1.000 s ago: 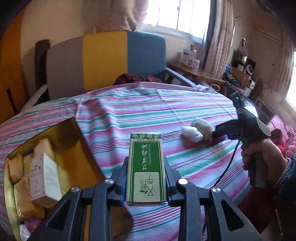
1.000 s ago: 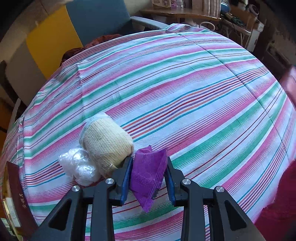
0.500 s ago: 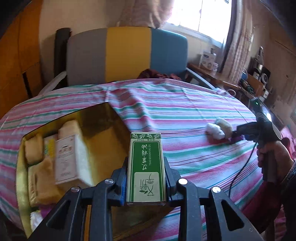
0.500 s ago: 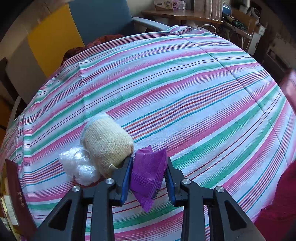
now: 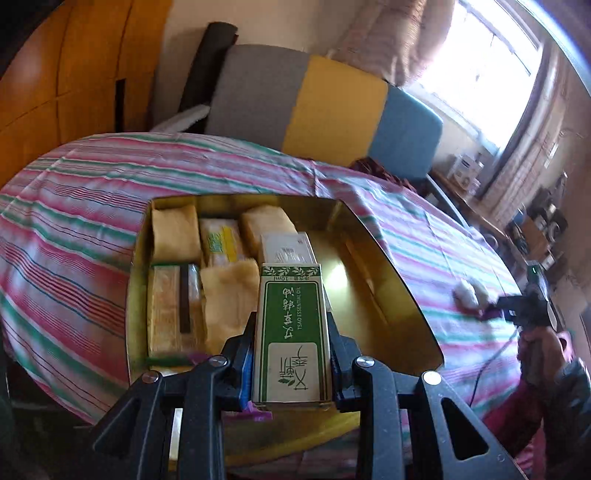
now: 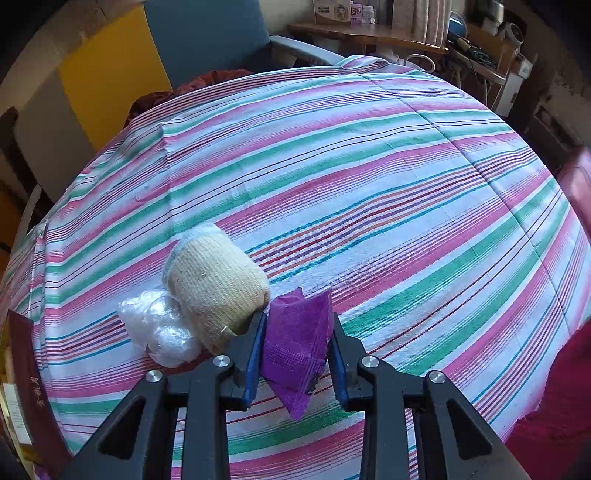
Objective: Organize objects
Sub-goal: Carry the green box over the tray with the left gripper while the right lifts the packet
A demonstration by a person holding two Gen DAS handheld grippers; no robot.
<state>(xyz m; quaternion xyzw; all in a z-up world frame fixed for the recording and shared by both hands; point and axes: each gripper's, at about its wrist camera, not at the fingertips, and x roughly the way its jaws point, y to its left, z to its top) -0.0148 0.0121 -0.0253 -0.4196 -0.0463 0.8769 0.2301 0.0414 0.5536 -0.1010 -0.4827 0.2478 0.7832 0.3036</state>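
While the left gripper (image 5: 291, 332) clamps a green/cream box (image 5: 291, 328) w/ Chinese print, the right gripper (image 6: 295, 354) pinches a purple packet (image 6: 295, 343), its lower end hidden betw. the fingers.

Premises: a lived-in room of a private home.

A bench under a striped cloth (image 6: 369, 192) stands before an armchair (image 5: 325, 110) upholstered in grey, yellow and blue panels. A curtained window (image 5: 491, 66) lights the room. Wood panelling (image 5: 74, 74) lines one wall, and a side table (image 6: 369, 35) holds boxes and household clutter.
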